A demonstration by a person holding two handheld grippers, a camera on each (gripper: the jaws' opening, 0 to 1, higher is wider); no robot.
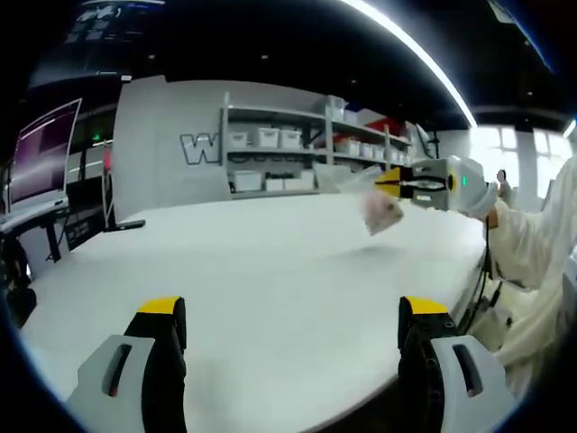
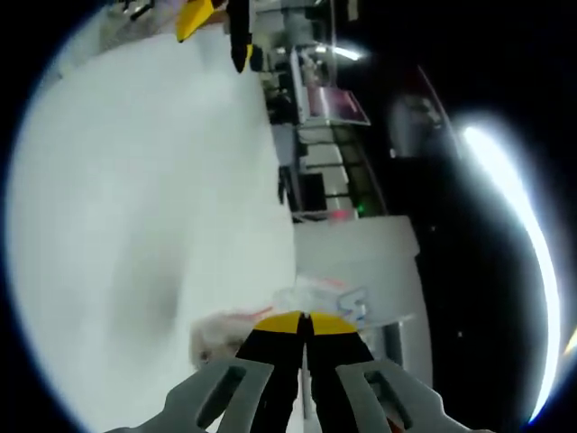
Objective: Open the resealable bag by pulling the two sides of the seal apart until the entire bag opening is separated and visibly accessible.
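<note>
A clear resealable bag (image 1: 382,211) with something pale pink inside hangs above the white table (image 1: 270,262). My right gripper (image 1: 386,183) comes in from the right, shut on the bag's upper edge. A person's white sleeve (image 1: 532,244) is behind it. In the right gripper view my right gripper (image 2: 306,321) has its yellow tips pressed together on the bag (image 2: 320,294), and the pink contents (image 2: 216,336) show to the left of the jaws. My left gripper (image 1: 293,311) stands open low over the table, well short of the bag. The left gripper (image 2: 216,32) is also at the top of that view.
Shelves with white bins (image 1: 279,144) stand at the back by a white wall. A monitor (image 1: 41,149) is at the far left. The table's edge (image 1: 469,280) runs down the right side near the person. The white table (image 2: 135,180) spreads across the left of the right gripper view.
</note>
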